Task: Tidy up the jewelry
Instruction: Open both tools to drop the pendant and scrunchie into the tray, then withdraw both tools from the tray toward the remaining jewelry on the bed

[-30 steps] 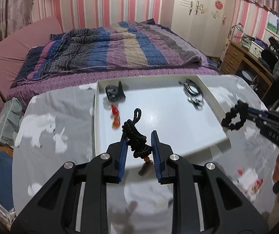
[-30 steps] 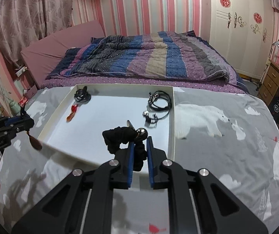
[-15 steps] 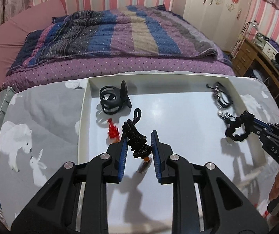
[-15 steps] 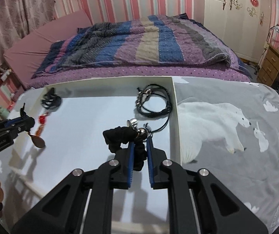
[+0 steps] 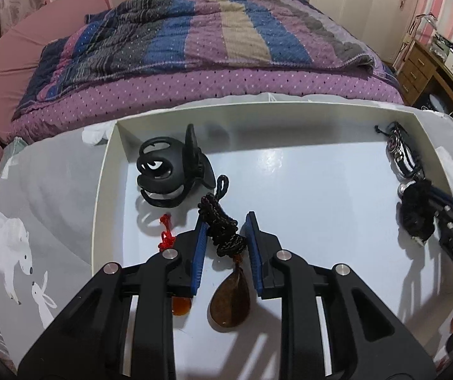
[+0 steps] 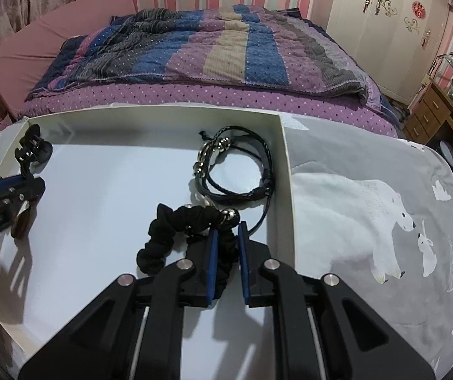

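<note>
My left gripper (image 5: 226, 224) is shut on the black braided cord (image 5: 221, 228) of a necklace; its amber teardrop pendant (image 5: 229, 299) lies on the floor of the white tray (image 5: 305, 190). A black hair claw (image 5: 169, 171) and a red-corded amber pendant (image 5: 166, 237) lie at the tray's left. My right gripper (image 6: 228, 229) is shut on a black scrunchie (image 6: 175, 231) low over the tray's right side, beside black leather bracelets (image 6: 235, 164). The right gripper also shows in the left wrist view (image 5: 429, 209).
The tray rests on a grey polar-bear blanket (image 6: 368, 209). A bed with a striped quilt (image 5: 210, 38) lies behind it. A wooden desk (image 6: 435, 110) stands at the far right.
Both grippers have come down and forward over the tray. The amber pendant now lies on the tray floor, and the scrunchie hangs low beside the bracelets.
</note>
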Demonstrator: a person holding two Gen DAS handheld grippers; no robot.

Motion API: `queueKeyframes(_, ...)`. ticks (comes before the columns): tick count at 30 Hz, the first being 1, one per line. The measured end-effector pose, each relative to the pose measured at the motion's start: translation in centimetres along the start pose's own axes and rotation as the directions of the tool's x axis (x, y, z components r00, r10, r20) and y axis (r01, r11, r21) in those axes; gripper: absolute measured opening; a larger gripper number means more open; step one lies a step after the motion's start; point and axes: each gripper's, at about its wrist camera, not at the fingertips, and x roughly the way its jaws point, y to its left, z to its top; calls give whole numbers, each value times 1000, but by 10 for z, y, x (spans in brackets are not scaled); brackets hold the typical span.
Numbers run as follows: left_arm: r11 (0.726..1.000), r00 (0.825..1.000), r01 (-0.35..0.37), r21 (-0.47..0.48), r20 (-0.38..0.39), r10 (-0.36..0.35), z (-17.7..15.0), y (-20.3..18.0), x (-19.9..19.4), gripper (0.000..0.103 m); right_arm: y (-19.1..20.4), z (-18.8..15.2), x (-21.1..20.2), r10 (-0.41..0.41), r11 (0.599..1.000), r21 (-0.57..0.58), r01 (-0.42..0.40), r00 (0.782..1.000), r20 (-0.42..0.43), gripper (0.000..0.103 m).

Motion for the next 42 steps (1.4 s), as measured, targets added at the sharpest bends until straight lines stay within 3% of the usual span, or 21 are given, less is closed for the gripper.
queueKeyframes(5,1000,1000,-13,12,-5,13,-3,-3,-2,27,2,3,-1,-8,1000,-17,8,1000,-8,14)
queueKeyframes(6,1000,1000,-14,14,2,14,-4,-4,-6,34,3,4,-3,-15,1000,-23,15,1000,-2,14)
queueKeyframes(7,1000,1000,-17,14,9,17,-4,-4,-9,49,4,5,-4,-17,999,-30,17,1000,2,14)
queueKeyframes(8,1000,999,-24,16,25,23,-5,-4,-15,58,3,5,-5,-13,999,-36,13,1000,3,18)
queueKeyframes(9,999,999,-30,17,39,29,-5,-4,-20,68,3,5,-7,-6,999,-40,6,1000,3,31)
queueKeyframes(11,999,998,-29,24,63,28,-6,-6,-31,71,1,5,-14,-5,999,-41,6,1000,15,48)
queueKeyframes(14,1000,997,-6,16,73,5,-10,-2,-49,73,-4,7,-24,6,999,-37,-5,1000,30,50)
queueKeyframes(16,1000,996,-3,16,91,1,-13,0,-64,87,-9,8,-34,42,999,-16,-42,998,40,57)
queueKeyframes(18,1000,993,-12,11,115,11,-18,3,-78,92,-13,4,-43,46,999,-7,-46,997,62,70)
queueKeyframes(21,999,992,30,-19,121,-28,-28,12,-96,94,-16,-2,-59,97,995,-5,-97,992,86,77)
queueKeyframes(24,1000,991,16,-25,132,-13,-40,14,-109,94,-16,-10,-66,120,993,-2,-120,991,62,80)
queueKeyframes(31,998,985,4,-65,170,7,-69,29,-141,99,-24,-30,-94,116,993,-5,-116,990,81,80)
queueKeyframes(33,997,982,-14,-76,189,28,-79,33,-153,100,-29,-39,-102,118,993,9,-119,989,94,88)
queueKeyframes(42,996,972,-17,-85,232,36,-139,31,-193,100,-43,-102,-145,79,996,29,-84,986,148,89)
